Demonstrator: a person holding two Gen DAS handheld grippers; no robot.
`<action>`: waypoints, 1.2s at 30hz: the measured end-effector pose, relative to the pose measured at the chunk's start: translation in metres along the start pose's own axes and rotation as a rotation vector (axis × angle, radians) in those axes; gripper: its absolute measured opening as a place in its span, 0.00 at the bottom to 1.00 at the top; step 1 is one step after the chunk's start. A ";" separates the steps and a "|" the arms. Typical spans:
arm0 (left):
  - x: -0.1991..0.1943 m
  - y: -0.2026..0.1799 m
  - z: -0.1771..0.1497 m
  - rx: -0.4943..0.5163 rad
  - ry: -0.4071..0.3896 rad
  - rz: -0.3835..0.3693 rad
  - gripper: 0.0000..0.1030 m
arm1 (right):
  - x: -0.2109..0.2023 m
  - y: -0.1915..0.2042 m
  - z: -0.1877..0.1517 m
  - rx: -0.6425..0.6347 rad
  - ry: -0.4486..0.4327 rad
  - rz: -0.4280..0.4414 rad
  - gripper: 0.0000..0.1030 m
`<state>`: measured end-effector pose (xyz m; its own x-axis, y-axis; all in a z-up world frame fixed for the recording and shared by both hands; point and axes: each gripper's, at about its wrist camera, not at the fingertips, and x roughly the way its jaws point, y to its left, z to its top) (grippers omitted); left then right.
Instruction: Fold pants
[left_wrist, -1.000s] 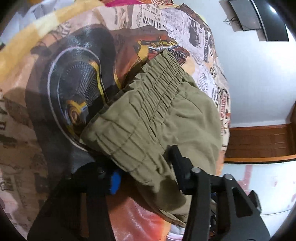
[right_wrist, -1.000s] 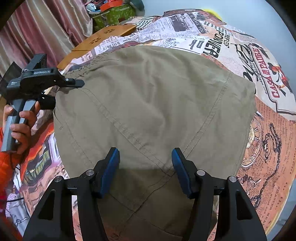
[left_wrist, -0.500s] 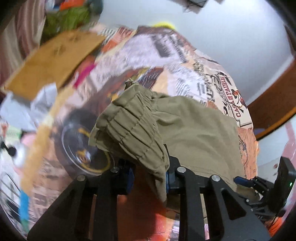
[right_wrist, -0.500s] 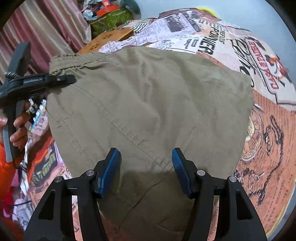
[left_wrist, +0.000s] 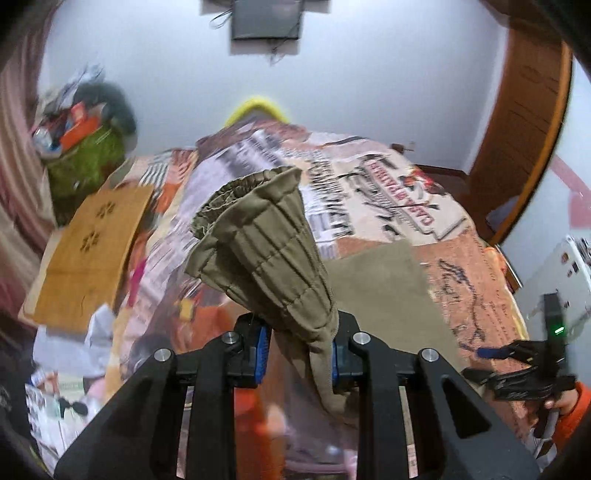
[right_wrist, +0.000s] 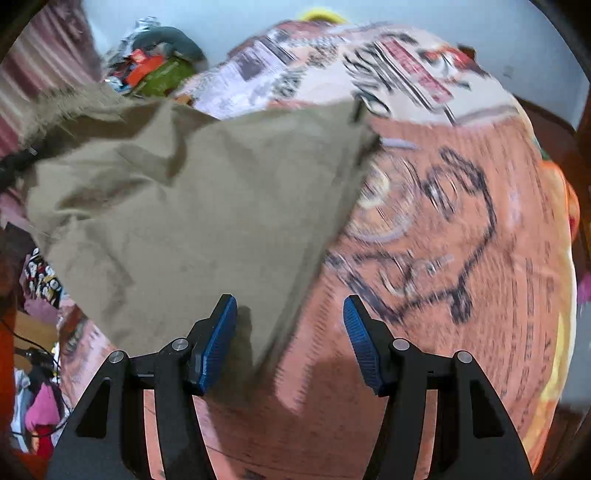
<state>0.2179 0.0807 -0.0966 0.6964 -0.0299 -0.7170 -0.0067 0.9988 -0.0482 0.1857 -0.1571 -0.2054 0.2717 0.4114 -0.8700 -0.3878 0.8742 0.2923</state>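
- The olive pants (left_wrist: 269, 258) are soft, light cotton-type stuff, so I'd guess they sag and slide wherever nothing holds them. The elastic waistband (left_wrist: 243, 192) is the thick bunchy part and looks like the best place to grab.
- Left gripper (left_wrist: 297, 350) is clamped narrow on that gathered waistband; the fabric fans up and ahead of the fingers, lifted off the bed (left_wrist: 461, 266), with a tail drooping below the jaws.
- The rest of the pants lies flat on the printed bedspread, ahead and to the right of the left gripper.
- Right gripper (right_wrist: 290, 343) is spread wide, holding nothing. The cloth edge sits just by its left blue pad (right_wrist: 218, 343); the right pad is over bare bedspread.
- Pose: left one raised and tipped up toward the far wall, right one low, angled down at the bed. The right-wrist view is blurry.
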 end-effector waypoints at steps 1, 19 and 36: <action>-0.002 -0.010 0.003 0.018 -0.005 -0.016 0.23 | 0.004 -0.001 -0.004 0.000 0.013 -0.005 0.54; 0.072 -0.150 -0.037 0.285 0.201 -0.179 0.21 | 0.009 -0.009 -0.018 0.018 -0.030 0.050 0.54; 0.085 -0.130 -0.062 0.187 0.360 -0.300 0.72 | -0.003 -0.008 -0.028 0.033 -0.041 0.045 0.54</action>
<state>0.2329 -0.0537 -0.1945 0.3560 -0.2955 -0.8866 0.3072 0.9330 -0.1876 0.1633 -0.1723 -0.2165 0.2909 0.4604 -0.8387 -0.3716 0.8621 0.3444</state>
